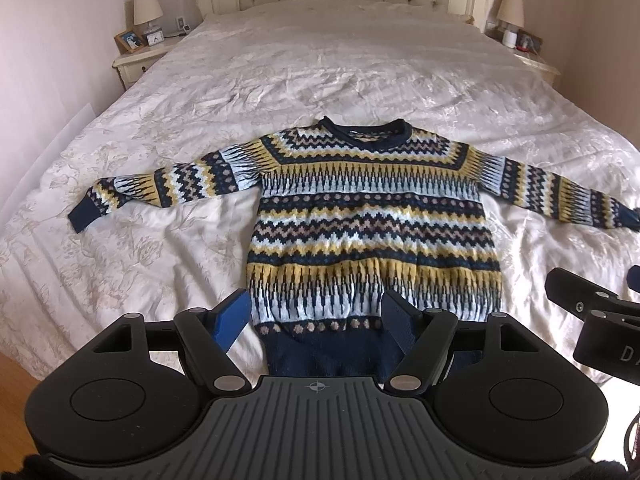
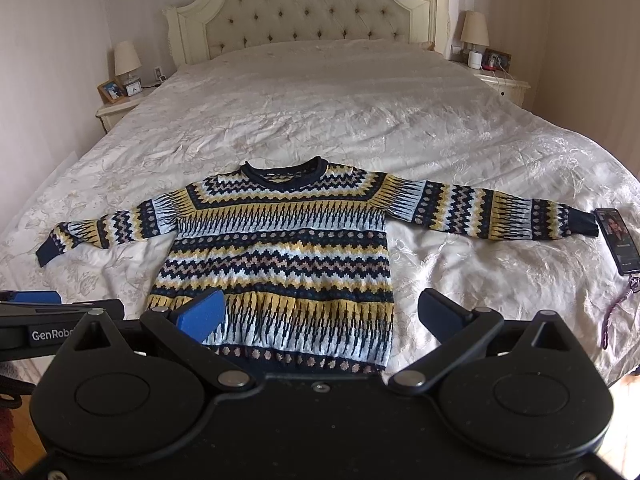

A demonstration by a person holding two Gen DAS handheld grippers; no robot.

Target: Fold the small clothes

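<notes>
A patterned knit sweater (image 1: 372, 220) (image 2: 280, 248) in navy, yellow and pale blue lies flat on the bed, face up, collar toward the headboard, both sleeves spread out sideways. My left gripper (image 1: 316, 320) hovers open over the sweater's navy hem, blue pads apart with nothing between them. My right gripper (image 2: 320, 316) is also open above the lower right part of the hem, nothing held. The right gripper's black body (image 1: 592, 312) shows at the right edge of the left wrist view; the left gripper's body (image 2: 52, 320) shows at the left edge of the right wrist view.
The white quilted bedspread (image 1: 320, 72) covers a wide bed with a tufted headboard (image 2: 312, 12). A phone (image 2: 618, 240) with a lit screen and a cord lies just past the right cuff. Nightstands with lamps (image 1: 146, 8) (image 2: 474, 28) stand at both sides. Wooden floor shows at the lower left.
</notes>
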